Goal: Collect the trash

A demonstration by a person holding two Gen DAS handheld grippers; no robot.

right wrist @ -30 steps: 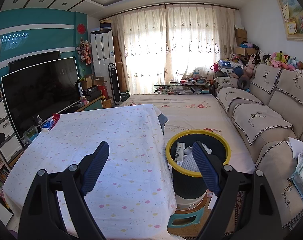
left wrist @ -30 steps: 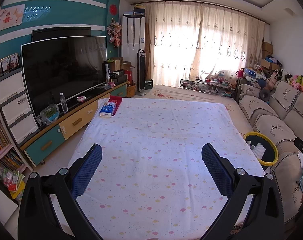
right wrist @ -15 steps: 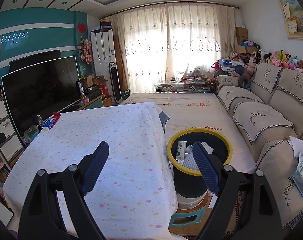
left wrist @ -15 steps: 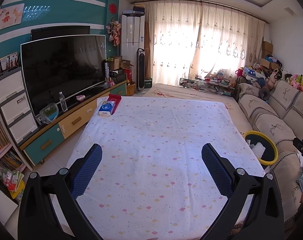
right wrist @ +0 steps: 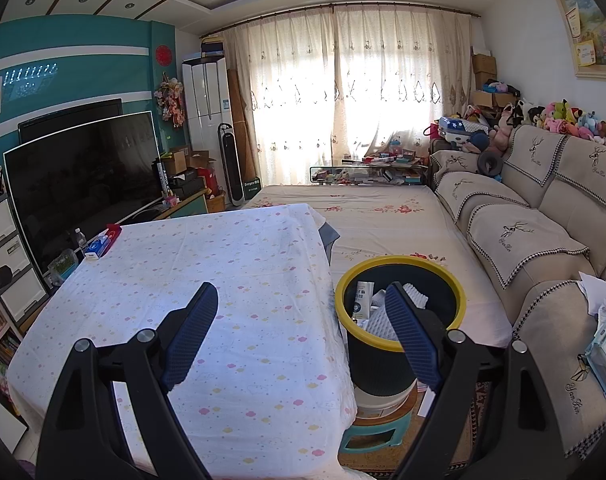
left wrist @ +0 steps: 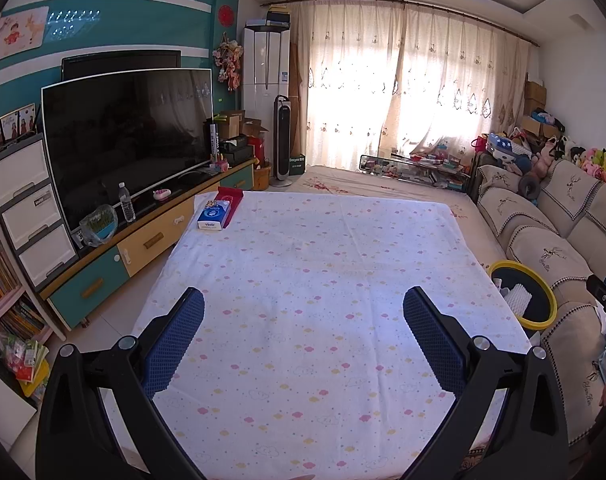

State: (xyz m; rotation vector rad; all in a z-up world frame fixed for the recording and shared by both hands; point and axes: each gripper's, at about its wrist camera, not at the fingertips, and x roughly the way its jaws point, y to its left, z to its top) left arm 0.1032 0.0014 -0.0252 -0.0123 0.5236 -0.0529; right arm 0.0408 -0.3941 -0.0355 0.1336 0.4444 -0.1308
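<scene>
A dark trash bin with a yellow rim (right wrist: 451, 280) stands on a stool to the right of the table; it holds a white carton (right wrist: 362, 295) and white foam pieces. It also shows at the right in the left wrist view (left wrist: 543, 320). My left gripper (left wrist: 303, 308) is open and empty above the near half of the cloth-covered table (left wrist: 323, 264). My right gripper (right wrist: 301, 300) is open and empty above the table's right edge, with its right finger in front of the bin.
A blue tissue box (left wrist: 213, 215) and a red box (left wrist: 232, 195) lie at the table's far left corner. A TV (left wrist: 127, 136) on a low cabinet stands left. A sofa (right wrist: 543, 240) runs along the right. A low bed lies behind the table.
Both views have shifted slightly; the grippers have stayed open and empty. Nothing on the table has moved.
</scene>
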